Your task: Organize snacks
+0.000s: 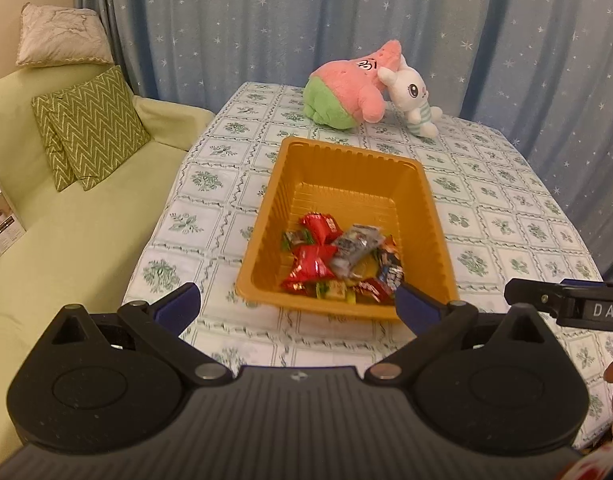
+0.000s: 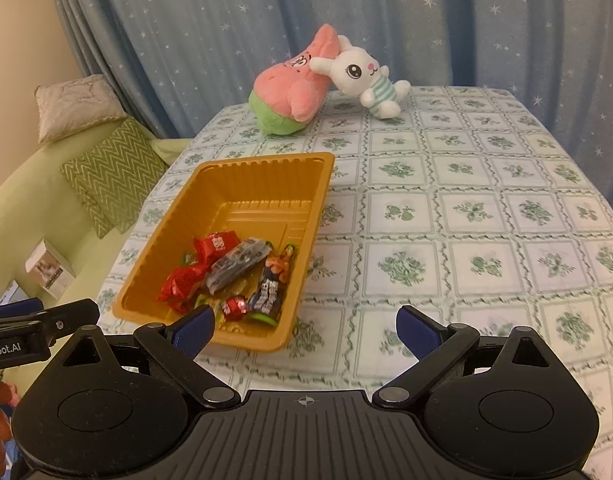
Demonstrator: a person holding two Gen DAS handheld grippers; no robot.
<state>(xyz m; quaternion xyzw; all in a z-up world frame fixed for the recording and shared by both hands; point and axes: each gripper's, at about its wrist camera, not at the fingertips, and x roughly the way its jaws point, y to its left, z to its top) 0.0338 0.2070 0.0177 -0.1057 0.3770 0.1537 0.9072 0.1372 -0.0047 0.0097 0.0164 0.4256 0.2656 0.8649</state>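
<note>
An orange plastic tray stands on the table and holds several wrapped snacks piled at its near end: red packets, a grey packet and small mixed candies. The tray and snacks also show in the right wrist view. My left gripper is open and empty, just short of the tray's near rim. My right gripper is open and empty, at the tray's near right corner, above the tablecloth. The right gripper's body shows at the left view's right edge.
A pink and green plush and a white bunny plush lie at the table's far side. A green sofa with zigzag cushions stands left of the table. Starred blue curtains hang behind. The floral tablecloth spreads right of the tray.
</note>
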